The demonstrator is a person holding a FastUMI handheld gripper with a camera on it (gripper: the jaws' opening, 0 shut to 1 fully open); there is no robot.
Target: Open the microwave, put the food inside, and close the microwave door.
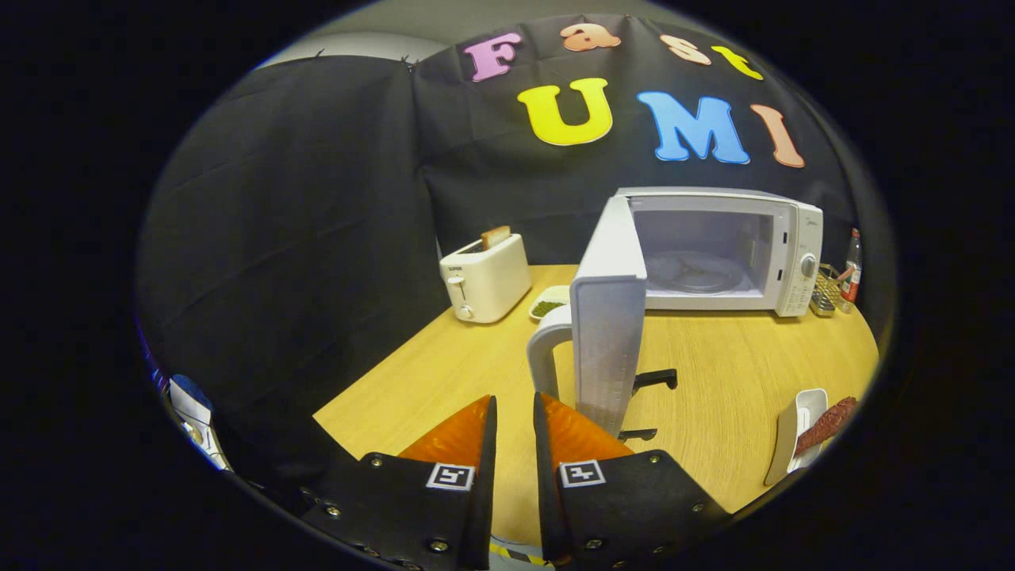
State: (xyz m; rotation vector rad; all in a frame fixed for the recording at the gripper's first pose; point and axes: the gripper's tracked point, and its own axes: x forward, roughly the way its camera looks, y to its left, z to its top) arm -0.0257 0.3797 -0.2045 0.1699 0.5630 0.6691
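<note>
White microwave (718,250) door (607,317) open. Gripper (514,412) fingers narrow, holding nothing. Brown sausage-like food (825,424) in white oblong dish (793,432) (probably light, slippery): grab 1 dish rim.

Gripper (515,412): narrowly parted fingers on black screwed plates, each with a square, perhaps fiducial, marker.

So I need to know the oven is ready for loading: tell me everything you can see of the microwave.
The microwave is a white box that looks like painted metal and plastic, standing upright on the wooden table against the black cloth. Its door is swung wide open toward the gripper, edge-on, with a curved white handle just ahead of the fingers, which stand slightly apart and hold nothing. The cavity holds a bare glass turntable. A control panel with a round knob sits on the far side from the door.
</note>
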